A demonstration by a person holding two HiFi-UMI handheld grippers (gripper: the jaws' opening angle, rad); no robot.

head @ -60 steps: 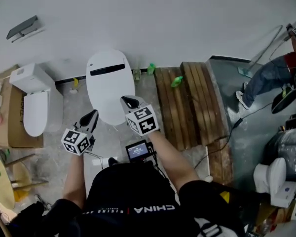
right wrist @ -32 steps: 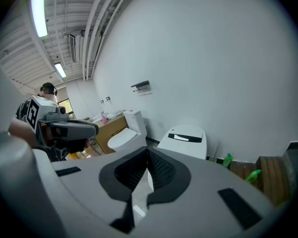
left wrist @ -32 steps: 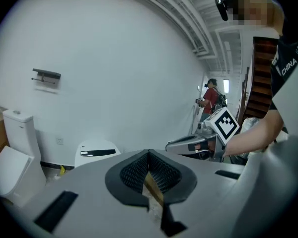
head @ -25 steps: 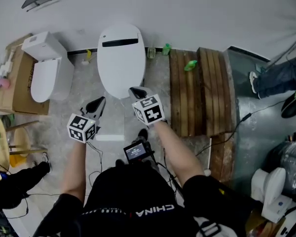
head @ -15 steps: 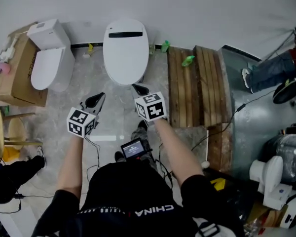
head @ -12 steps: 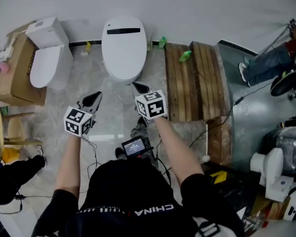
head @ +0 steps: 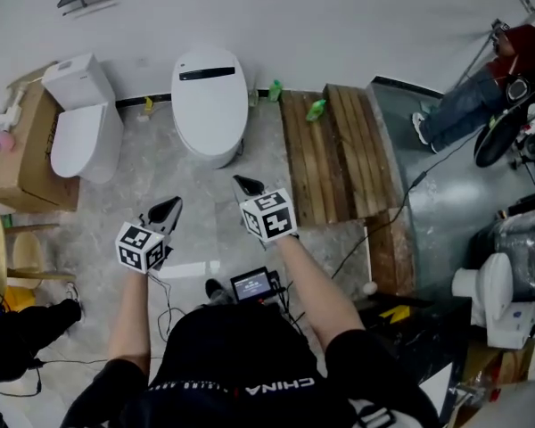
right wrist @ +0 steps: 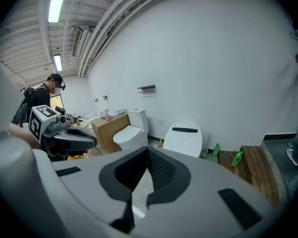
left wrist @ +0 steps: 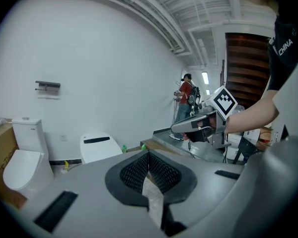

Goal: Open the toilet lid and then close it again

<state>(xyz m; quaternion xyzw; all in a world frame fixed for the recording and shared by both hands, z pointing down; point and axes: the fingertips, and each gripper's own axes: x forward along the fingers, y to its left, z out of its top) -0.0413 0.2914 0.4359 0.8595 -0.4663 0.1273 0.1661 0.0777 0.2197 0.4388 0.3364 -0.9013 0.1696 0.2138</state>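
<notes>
The white toilet [head: 210, 103] with a black slot near its back stands against the wall, its lid [head: 209, 96] down flat. It also shows as the toilet [left wrist: 98, 148] in the left gripper view and the toilet [right wrist: 184, 139] in the right gripper view. My left gripper [head: 171, 205] is shut and empty, well short of the bowl on the floor side. My right gripper [head: 242, 184] is shut too, holding nothing, a little below the bowl's front edge. Both point toward the toilet without touching it.
A second white toilet [head: 76, 127] with a cistern stands to the left beside a cardboard box [head: 18, 154]. Wooden planks [head: 334, 154] lie to the right, with green bottles [head: 316, 109] at the wall. A person [head: 468, 105] stands far right. Cables [head: 388, 217] cross the floor.
Both grippers have drawn back from the toilet, which now lies farther up in the head view. The jaws stayed shut and the lid stayed down.
</notes>
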